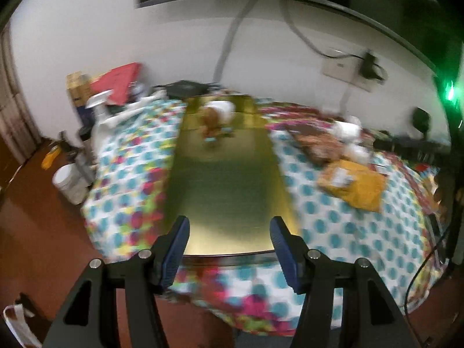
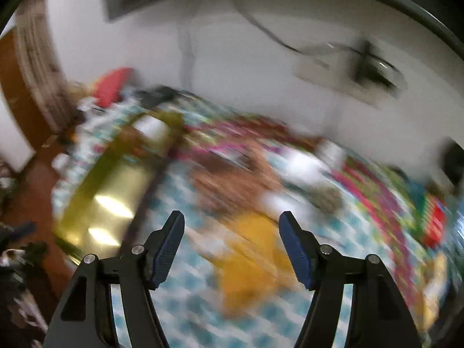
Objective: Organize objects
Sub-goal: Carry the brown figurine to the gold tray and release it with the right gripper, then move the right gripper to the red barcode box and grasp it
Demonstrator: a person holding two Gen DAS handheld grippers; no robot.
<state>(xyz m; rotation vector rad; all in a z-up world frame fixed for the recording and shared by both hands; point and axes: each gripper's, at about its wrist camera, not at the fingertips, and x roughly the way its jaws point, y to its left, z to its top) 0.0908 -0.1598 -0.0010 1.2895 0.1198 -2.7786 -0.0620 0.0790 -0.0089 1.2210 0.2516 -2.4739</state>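
Hovering over the near end of the gold tray (image 1: 229,191), the left gripper (image 1: 229,249) has its fingers apart with nothing between them. The tray lies lengthwise on a dotted bedspread (image 1: 348,232), and at its far end, toward twelve o'clock, sits a small brown and white thing (image 1: 216,119) too blurred to name. At about two o'clock from the tray lie a yellow packet (image 1: 355,185), a brown patterned packet (image 1: 316,145) and some white bundles (image 1: 348,129).

The right gripper (image 2: 232,249) also has its fingers apart and empty, aimed over the yellow packet, with the tray off toward ten o'clock. That view is heavily smeared, so the hand seems to be travelling fast.

The likely risk is a hurried closing: the fingers could pinch bedspread cloth along with the flat packet, or catch only a corner so it slips. A low pass could also nudge the tray, which rests on soft bedding and may tilt.
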